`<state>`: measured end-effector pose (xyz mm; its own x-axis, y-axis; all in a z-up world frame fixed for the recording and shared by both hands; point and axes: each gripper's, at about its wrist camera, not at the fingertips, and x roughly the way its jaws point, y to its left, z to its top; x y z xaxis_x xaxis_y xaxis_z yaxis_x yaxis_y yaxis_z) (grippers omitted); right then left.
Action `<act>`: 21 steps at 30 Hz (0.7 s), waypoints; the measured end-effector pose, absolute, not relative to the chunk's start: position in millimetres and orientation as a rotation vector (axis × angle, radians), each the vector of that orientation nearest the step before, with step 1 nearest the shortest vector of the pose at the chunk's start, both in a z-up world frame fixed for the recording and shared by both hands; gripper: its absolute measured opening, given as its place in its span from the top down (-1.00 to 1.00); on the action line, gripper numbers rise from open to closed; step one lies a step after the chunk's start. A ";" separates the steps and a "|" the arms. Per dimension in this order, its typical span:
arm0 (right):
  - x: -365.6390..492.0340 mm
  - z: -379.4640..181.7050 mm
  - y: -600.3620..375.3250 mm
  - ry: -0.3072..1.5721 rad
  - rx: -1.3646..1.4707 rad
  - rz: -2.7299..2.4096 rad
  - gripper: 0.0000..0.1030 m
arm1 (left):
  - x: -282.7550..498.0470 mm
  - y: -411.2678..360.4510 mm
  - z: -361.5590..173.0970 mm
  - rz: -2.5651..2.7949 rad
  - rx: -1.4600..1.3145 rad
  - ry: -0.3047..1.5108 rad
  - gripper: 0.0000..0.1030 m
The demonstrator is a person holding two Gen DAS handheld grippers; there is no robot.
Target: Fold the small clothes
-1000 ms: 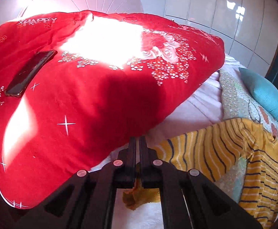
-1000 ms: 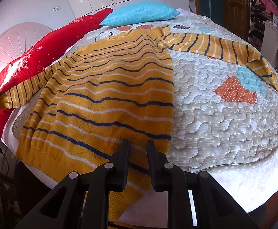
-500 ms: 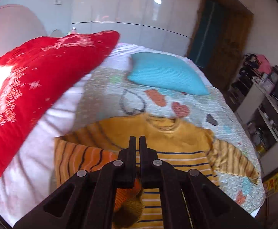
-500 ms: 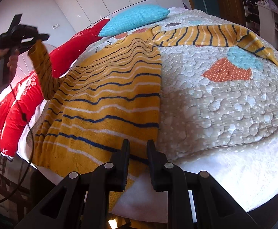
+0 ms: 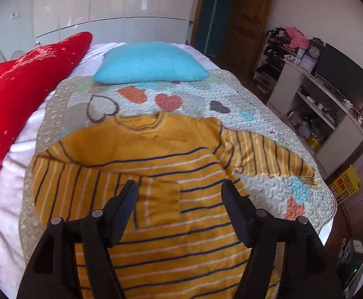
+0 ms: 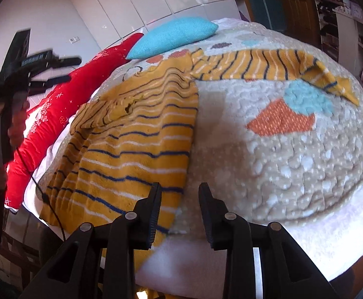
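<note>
The sweater [image 5: 161, 174], mustard yellow with navy and white stripes, lies flat on the quilted bedspread [image 5: 261, 114], its collar toward the blue pillow [image 5: 151, 62] at the head of the bed and its hem hanging at the foot edge nearest me. It looks like a thick, fuzzy knit: soft, light and limp, so I judge it will sag and stretch wherever I lift it and will cling to the nubbly quilt rather than slide. Nothing in it is fragile, but one pinch would only drag a single layer.

One sleeve already lies folded across the chest [image 5: 82, 186], on the side next to the red cushion [image 5: 19, 94]. The other sleeve [image 6: 268, 62] lies stretched out toward the far side edge of the bed, its cuff [image 6: 340, 84] partly turned over.

My left gripper [image 5: 179, 191] hangs above the folded sleeve, jaws opening wide, nothing between them. My right gripper [image 6: 180, 194] sits over the hem corner at the foot edge, jaws also opening, with the hem's side edge just under the left finger [image 6: 154, 204] but not pinched.

I would take the stretched sleeve at its cuff, where the ribbing is firmest, and the body at the hem corners.
</note>
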<state>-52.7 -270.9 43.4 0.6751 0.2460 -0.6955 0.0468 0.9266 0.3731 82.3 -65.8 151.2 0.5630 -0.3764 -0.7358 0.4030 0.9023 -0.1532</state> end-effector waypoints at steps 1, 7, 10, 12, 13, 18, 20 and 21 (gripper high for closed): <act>-45.4 52.3 -267.0 0.809 0.362 0.123 0.30 | 73.9 -44.5 147.2 -0.422 0.023 0.858 -0.39; 29.1 77.1 -225.0 0.786 0.309 0.225 0.08 | 31.1 70.4 92.6 -0.197 -0.124 0.902 -0.49; 87.3 67.2 -201.4 0.841 0.313 0.249 0.08 | 19.3 105.3 48.0 -0.143 -0.210 0.982 -0.49; 125.6 58.2 -188.2 0.886 0.322 0.256 0.08 | 11.9 117.2 24.0 -0.148 -0.263 1.037 -0.35; 140.9 53.9 -181.7 0.906 0.330 0.259 0.08 | 7.7 120.7 15.9 -0.170 -0.298 1.054 -0.23; 207.8 18.2 -157.3 1.069 0.365 0.234 0.08 | -16.2 121.1 13.4 -0.236 -0.341 1.004 -0.21; 215.2 12.7 -151.3 1.081 0.356 0.222 0.26 | -21.1 116.6 14.0 -0.261 -0.339 0.989 -0.21; 216.9 14.4 -147.6 1.080 0.340 0.221 0.51 | -22.5 113.6 13.7 -0.271 -0.327 0.984 -0.21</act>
<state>216.8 -147.6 14.4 0.4569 0.3394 -0.8222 -0.0115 0.9265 0.3760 -22.5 113.6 13.7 0.5273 -0.3679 -0.7659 0.0754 0.9181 -0.3891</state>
